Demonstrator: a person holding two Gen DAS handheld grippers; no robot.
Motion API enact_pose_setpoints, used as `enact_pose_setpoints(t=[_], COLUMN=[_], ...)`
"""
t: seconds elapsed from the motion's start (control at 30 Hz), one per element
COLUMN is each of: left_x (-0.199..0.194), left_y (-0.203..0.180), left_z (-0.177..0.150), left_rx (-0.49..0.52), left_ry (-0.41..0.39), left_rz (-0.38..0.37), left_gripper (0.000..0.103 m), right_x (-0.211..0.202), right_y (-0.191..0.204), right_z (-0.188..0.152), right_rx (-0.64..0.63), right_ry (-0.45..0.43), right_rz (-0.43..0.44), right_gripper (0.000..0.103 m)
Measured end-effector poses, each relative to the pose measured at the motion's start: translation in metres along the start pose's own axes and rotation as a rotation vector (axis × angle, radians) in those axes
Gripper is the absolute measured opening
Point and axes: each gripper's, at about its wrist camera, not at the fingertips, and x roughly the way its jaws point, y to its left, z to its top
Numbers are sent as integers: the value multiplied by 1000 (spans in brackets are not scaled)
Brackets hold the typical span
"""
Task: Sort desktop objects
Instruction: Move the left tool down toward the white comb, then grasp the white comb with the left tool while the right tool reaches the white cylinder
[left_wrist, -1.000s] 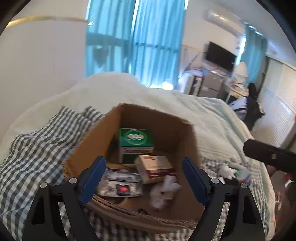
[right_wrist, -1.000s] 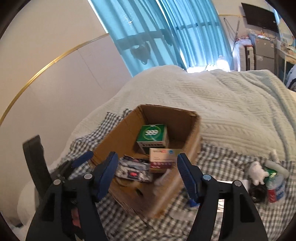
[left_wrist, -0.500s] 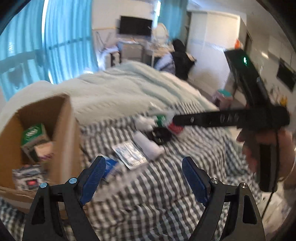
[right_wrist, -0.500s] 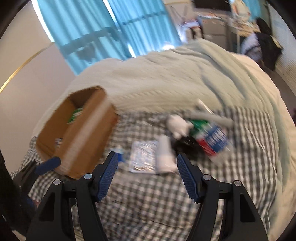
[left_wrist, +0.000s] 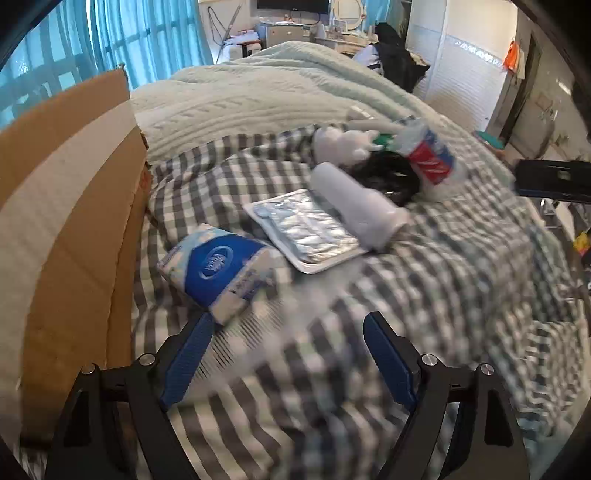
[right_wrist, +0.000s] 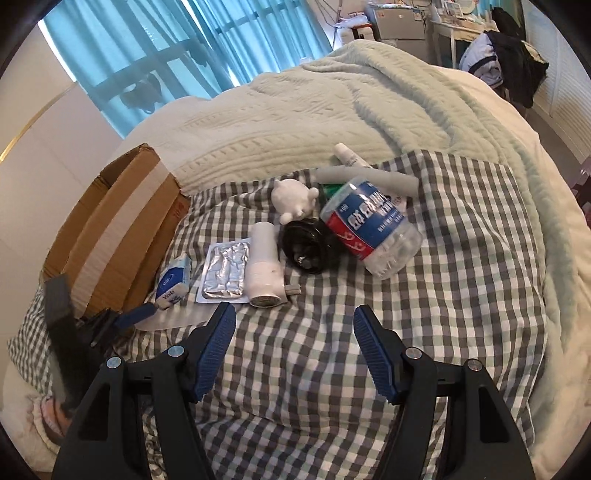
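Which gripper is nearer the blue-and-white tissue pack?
Left. The left gripper, jaws open, has one finger right beside the tissue pack. The right gripper, also open, sits further along the checked cloth.

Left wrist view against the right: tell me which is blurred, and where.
Left wrist view: motion smear across the checked cloth near the lens; tissue pack and foil blister pack readable. Right wrist view: sharp throughout, water bottle label crisp; curtains bright behind.

We note blue curtains over the window behind the bed, whose pale green knitted blanket lies beyond a checked cloth. Dark clothes hang at far right; a television on the back wall
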Motion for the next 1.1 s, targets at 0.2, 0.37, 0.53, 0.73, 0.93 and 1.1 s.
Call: enact_pose_setpoints(t=[0.2,0.37,0.53,0.73,0.93,1.1], left_x=[12,-6,-13,8,1,-14], left_y=[-1,6,6,-4,-7,8], left_z=[-3,-11,-11,-1,-2,-12], left_rx=[22,-63,-152,-54,-29,-170], left_ry=[45,70,106,121,108,126], left_rz=[-6,-42,-111,-31,-11,-80], left_gripper=[74,52,50,49,26,26], right_x=[7,13,15,18,25,50], right_y=[-7,-3,2,4,17,37], right_z=[-8,-9,-11,-15,-10,0], right_rx=[10,0,-8,4,-45,-125], right_ry=[30,47,62,81,66,75], right_rz=[3,9,12,13,-5,-9], right_gripper=[66,66,66,66,66,66])
